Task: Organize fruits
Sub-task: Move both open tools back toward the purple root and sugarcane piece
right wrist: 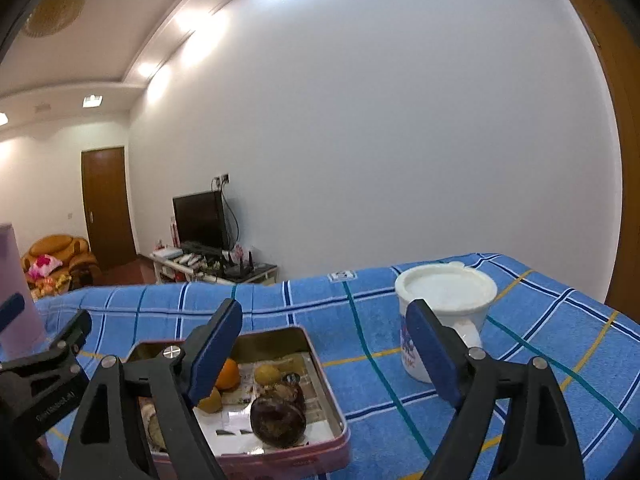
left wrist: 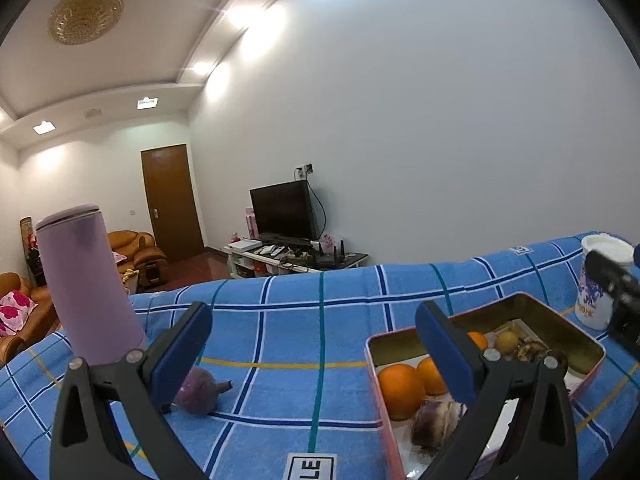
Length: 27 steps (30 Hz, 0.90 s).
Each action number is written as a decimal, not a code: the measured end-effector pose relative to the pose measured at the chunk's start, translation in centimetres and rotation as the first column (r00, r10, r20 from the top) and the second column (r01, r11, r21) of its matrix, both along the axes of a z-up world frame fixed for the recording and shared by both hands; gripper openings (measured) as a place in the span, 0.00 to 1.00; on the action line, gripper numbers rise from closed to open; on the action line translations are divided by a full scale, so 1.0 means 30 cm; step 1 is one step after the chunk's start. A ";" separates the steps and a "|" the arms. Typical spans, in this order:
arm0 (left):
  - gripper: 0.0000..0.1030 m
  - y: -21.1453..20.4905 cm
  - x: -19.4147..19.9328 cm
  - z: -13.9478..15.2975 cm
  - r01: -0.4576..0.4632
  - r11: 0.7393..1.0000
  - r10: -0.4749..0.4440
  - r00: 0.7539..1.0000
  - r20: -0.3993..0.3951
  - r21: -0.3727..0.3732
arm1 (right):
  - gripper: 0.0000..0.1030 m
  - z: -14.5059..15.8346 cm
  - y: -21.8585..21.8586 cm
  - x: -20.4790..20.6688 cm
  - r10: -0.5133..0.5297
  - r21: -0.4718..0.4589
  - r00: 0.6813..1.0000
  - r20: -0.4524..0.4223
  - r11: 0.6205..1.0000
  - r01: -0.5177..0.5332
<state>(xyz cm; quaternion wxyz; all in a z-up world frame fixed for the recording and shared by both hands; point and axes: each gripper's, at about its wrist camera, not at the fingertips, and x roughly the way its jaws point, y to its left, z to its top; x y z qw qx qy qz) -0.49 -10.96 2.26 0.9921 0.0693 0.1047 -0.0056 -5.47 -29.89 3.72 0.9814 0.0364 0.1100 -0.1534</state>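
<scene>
Hiding part of the purple fruit (left wrist: 200, 394), the left gripper (left wrist: 316, 354) gapes.

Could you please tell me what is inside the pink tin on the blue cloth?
The pink tin holds oranges, a small yellow fruit, dark purple-brown fruits and a paper lining. The gripper fingers cover part of its contents.

You have a purple flask (left wrist: 86, 284) standing left on the blue checked cloth (left wrist: 304, 320) and a lidded white mug (right wrist: 444, 312) to the right. Beyond, you see a dark TV (left wrist: 285, 211), a brown door (left wrist: 171, 200) and orange armchairs (left wrist: 136, 250).
</scene>
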 end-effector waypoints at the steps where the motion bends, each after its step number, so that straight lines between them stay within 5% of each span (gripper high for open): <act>1: 1.00 0.003 -0.002 -0.001 0.002 1.000 -0.002 1.000 -0.002 -0.001 | 0.83 -0.001 0.008 0.003 0.004 -0.007 1.000 -0.008 1.000 -0.004; 15: 1.00 0.128 -0.017 -0.029 -0.034 0.993 0.024 0.996 -0.091 -0.110 | 0.83 -0.011 0.060 -0.034 -0.018 0.012 1.000 -0.005 1.000 0.018; 27: 1.00 0.202 -0.023 -0.032 -0.039 0.997 0.030 0.993 -0.118 -0.069 | 0.83 -0.020 0.118 -0.026 -0.008 0.042 0.999 -0.045 0.999 0.010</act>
